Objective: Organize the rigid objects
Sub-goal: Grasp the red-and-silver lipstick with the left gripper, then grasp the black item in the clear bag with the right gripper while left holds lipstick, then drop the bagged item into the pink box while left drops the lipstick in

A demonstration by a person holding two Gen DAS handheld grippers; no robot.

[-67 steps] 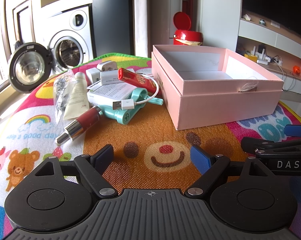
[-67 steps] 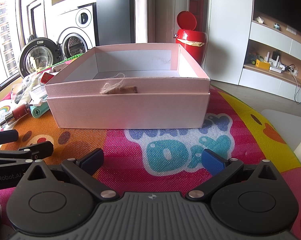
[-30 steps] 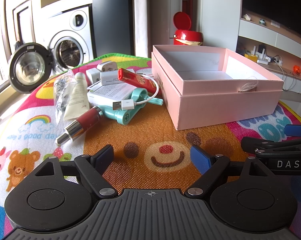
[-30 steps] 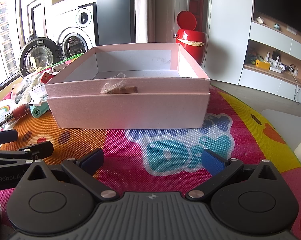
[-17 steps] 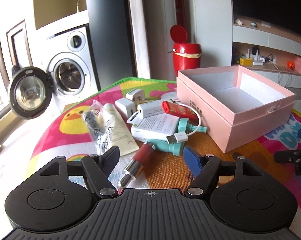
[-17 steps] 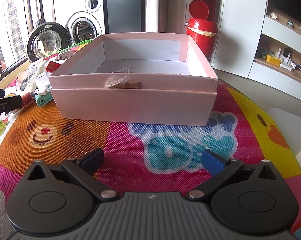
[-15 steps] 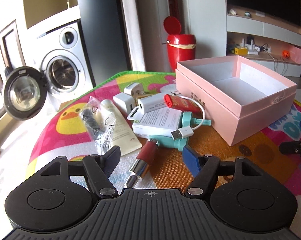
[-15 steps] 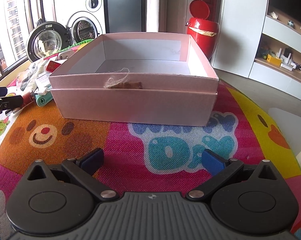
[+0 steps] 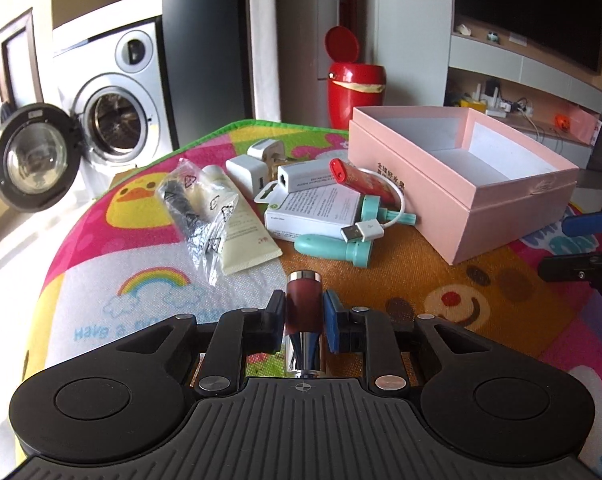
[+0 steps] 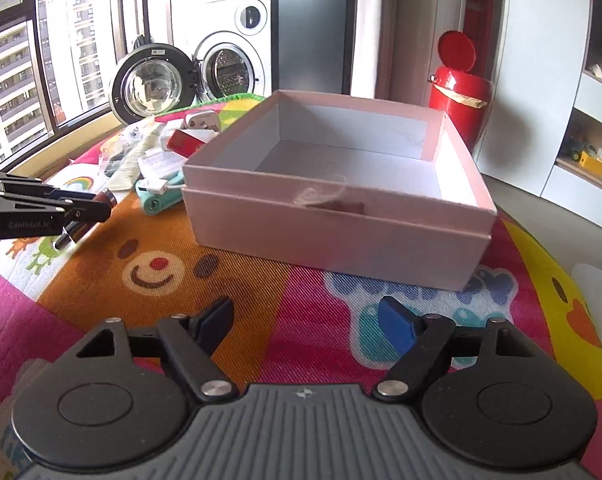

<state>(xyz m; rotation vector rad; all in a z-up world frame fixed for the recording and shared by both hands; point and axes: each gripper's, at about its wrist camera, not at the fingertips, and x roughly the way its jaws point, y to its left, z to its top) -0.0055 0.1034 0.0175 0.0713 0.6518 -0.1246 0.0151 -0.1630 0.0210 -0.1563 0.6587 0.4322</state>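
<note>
My left gripper (image 9: pixel 303 312) is shut on a dark red lip gloss tube (image 9: pixel 303 308) with a silver cap, held just above the mat. The tube also shows in the right wrist view (image 10: pixel 105 197), in the left gripper (image 10: pixel 81 210). An open, empty pink box (image 9: pixel 461 184) stands to the right; it also shows in the right wrist view (image 10: pixel 341 192). A pile lies left of the box: red lighter (image 9: pixel 361 180), white boxed item (image 9: pixel 313 212), teal fan with USB cable (image 9: pixel 341 248), chargers (image 9: pixel 249 170), cream tube (image 9: pixel 237 224), plastic bag (image 9: pixel 193 216). My right gripper (image 10: pixel 305 320) is open and empty in front of the box.
Everything sits on a colourful cartoon play mat (image 9: pixel 149 288). A washing machine with its door open (image 9: pixel 113 116) and a red bin (image 9: pixel 355 92) stand behind. The right gripper's fingers (image 9: pixel 581 240) show at the right edge of the left wrist view.
My left gripper moved left to the pile, closed on the lip gloss tube and lifted it. My right gripper rose and shifted a little; it stays open.
</note>
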